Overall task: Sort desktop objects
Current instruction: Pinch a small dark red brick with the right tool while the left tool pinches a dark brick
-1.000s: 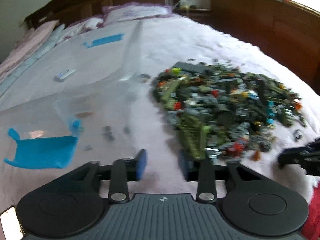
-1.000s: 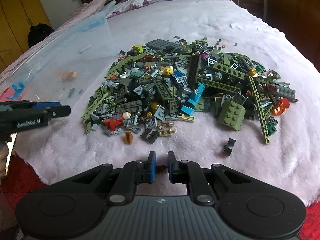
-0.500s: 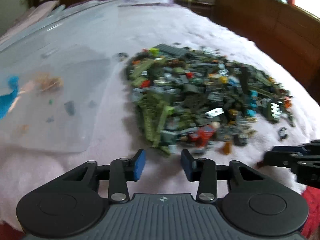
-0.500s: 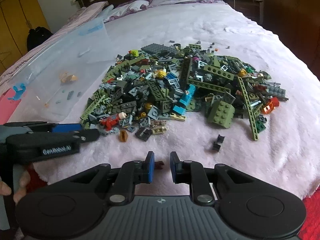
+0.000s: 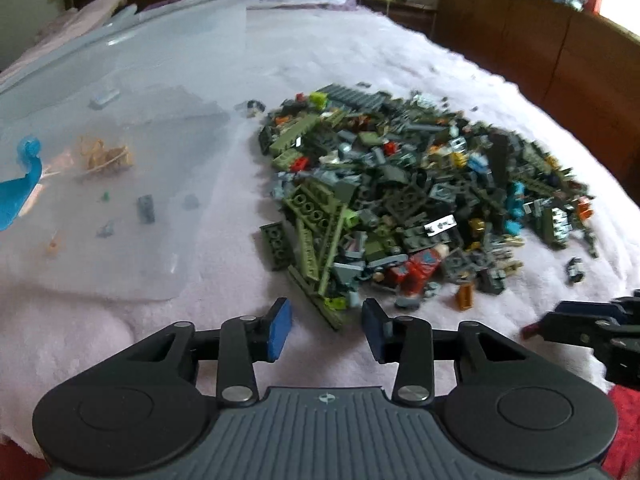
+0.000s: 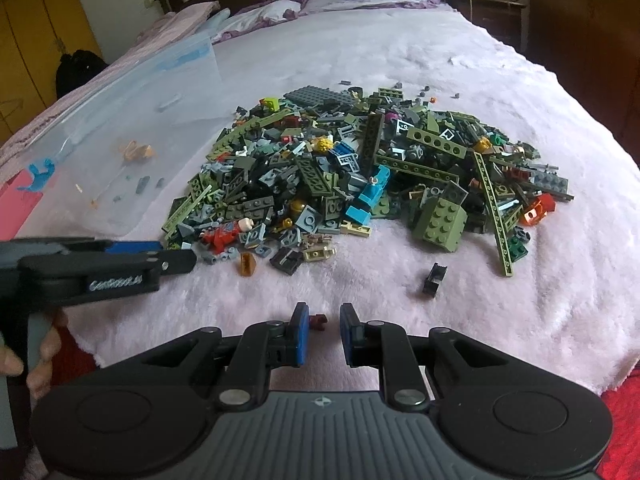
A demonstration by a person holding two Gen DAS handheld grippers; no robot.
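Basically both sets of fingers hover empty over the near edge of the bed. The left gripper (image 5: 326, 326) has its fingers wide apart, aimed at the near-left fringe of the big heap of grey, olive and coloured plastic building bricks (image 6: 360, 184), which sits mid-bed on the pale pink fuzzy blanket (image 6: 540, 300). The right gripper (image 6: 323, 334) has its fingers moderately apart, with a small dark red brick piece (image 6: 319, 321) lying on the blanket between the tips, not gripped as far as I can tell. The clear plastic storage bin (image 5: 120, 184) stands on the left side of the bed with only a few sorted bits inside.

Risks:
- The red piece is tiny; closing off-centre could flick it off the near edge.
- Blanket pile may snag fingertips or hide small parts.
- A wide left grab into the heap could take several bricks and mix up the sorting.
- The grippers are near each other; they could clash.
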